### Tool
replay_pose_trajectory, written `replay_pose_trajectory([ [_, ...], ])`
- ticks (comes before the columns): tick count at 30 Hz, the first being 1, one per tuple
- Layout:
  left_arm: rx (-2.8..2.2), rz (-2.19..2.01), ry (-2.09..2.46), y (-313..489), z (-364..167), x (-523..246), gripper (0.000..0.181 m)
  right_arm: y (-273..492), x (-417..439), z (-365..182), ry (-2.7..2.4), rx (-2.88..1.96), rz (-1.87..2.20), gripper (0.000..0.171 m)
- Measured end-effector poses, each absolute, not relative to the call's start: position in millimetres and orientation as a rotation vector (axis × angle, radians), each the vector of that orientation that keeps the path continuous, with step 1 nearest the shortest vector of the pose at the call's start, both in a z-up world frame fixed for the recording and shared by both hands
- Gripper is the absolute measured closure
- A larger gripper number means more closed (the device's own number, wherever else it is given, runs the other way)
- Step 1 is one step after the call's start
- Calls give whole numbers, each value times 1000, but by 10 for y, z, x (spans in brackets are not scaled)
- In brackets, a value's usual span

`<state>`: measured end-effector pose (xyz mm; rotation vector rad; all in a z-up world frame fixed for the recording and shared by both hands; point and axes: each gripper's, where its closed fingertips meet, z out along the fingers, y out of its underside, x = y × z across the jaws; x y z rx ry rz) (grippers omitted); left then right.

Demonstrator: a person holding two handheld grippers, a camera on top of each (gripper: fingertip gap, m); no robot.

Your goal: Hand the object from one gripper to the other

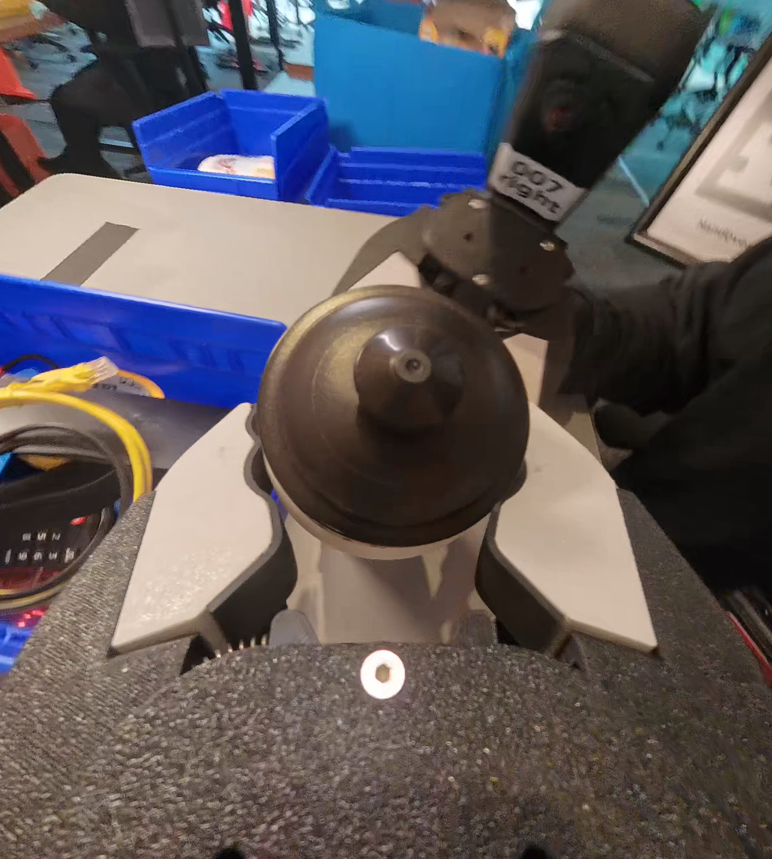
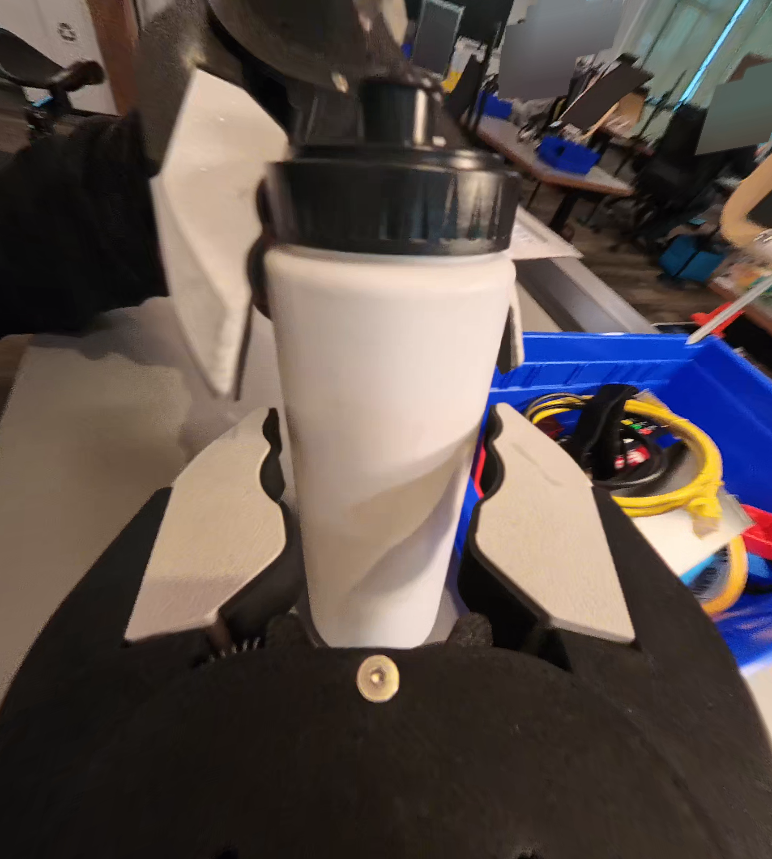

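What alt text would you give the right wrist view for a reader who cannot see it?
A white bottle with a black cap stands between the fingers of the right hand-held gripper, while the left hand-held gripper grips it just below the cap. To the right, a blue bin holds a coiled yellow cable.

A grey label [image 1: 530,190] with dark printed characters sits on the black body of the right hand-held gripper [image 1: 477,316], upper right. Far right, a framed poster [image 1: 746,153] carries one small blurred line of print. In the blue bin [image 1: 119,325], lower left, a dark item [image 1: 26,553] bears unreadable white characters.
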<state>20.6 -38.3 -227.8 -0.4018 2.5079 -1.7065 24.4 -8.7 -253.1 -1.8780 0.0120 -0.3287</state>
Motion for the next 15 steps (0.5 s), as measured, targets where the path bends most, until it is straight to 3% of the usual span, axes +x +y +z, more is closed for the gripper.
replay_pose_trajectory([
  [9, -935, -2455, 1742, 392, -1760, 667, 82, -374, 532, -2427, 18, -1747, -861, 63],
  [15, -947, -2638, 1521, 555, -1581, 625, 84, -217, 377, -2520, 99, -1708, -636, 62],
])
